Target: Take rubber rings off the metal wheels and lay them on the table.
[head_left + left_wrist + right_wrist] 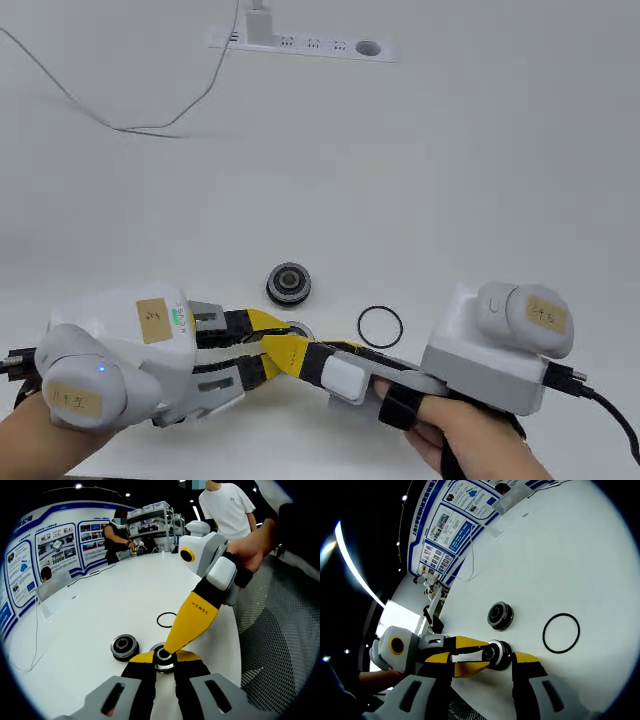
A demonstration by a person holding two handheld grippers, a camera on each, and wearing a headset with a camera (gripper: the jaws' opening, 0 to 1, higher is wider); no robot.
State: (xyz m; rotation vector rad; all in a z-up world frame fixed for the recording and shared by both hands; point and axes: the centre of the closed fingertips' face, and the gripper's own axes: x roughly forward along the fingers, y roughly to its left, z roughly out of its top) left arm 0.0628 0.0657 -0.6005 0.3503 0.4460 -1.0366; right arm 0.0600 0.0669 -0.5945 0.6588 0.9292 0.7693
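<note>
Clamping wheel [161,661] near table edge [231,630]

A left hand [30,440] and a right hand [470,435] hold the grippers low, with the tips meeting. The left gripper [280,340] squeezes a metal wheel [163,656]. The right gripper [498,664] reaches in with its jaws apart.

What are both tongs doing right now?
Left tongs: closed on a wheel.
Right tongs: around the same wheel; grip cannot be told.
</note>
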